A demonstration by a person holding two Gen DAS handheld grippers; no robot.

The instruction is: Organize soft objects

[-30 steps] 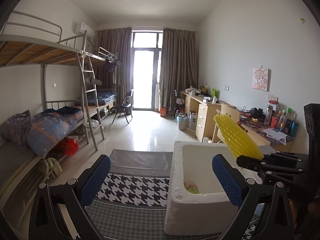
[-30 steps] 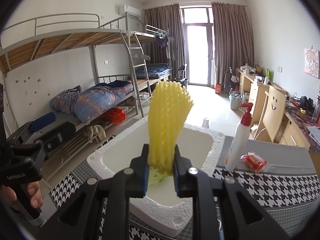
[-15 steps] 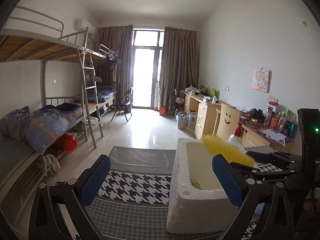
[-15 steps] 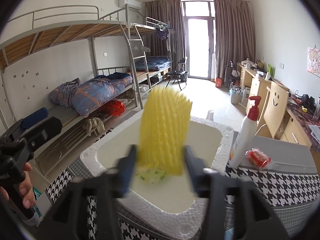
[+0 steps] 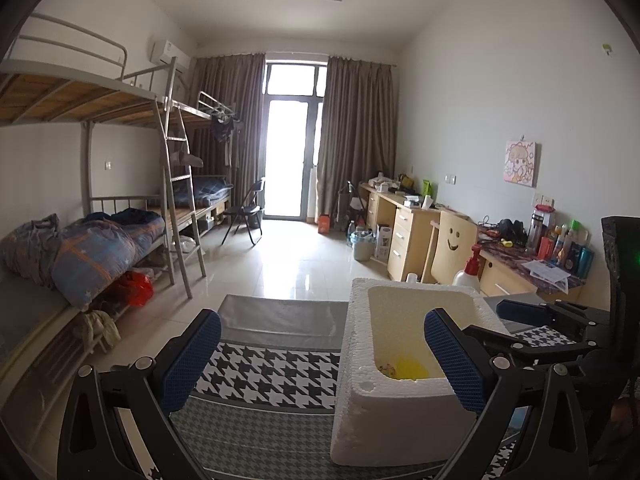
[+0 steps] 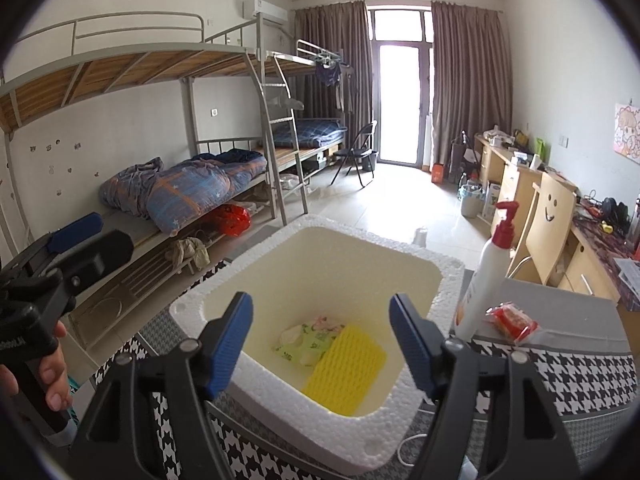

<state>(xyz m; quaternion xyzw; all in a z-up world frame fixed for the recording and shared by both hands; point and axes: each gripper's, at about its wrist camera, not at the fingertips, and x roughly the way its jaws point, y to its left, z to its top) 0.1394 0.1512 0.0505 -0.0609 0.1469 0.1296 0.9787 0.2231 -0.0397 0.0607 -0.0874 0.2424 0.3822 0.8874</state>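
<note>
A yellow foam net sleeve (image 6: 346, 368) lies on the bottom of the white styrofoam box (image 6: 448, 276), beside a small green and white soft packet (image 6: 308, 340). My right gripper (image 6: 322, 344) hovers open and empty just above the box's near rim. In the left wrist view the box (image 5: 360, 360) stands at the right on the houndstooth cloth, with the yellow sleeve (image 5: 408, 370) showing inside. My left gripper (image 5: 320, 360) is open and empty, left of the box. The right gripper (image 5: 552, 320) shows at that view's right edge.
A white pump bottle with a red top (image 6: 486, 276) and a red wrapped packet (image 6: 512, 322) stand on the table right of the box. The table (image 6: 560, 364) has a houndstooth cloth. Bunk beds line the left wall, desks the right.
My right gripper opened and let go of the yellow foam sleeve, which dropped from upright between the fingers to lying flat inside the box. My left gripper stayed open.
</note>
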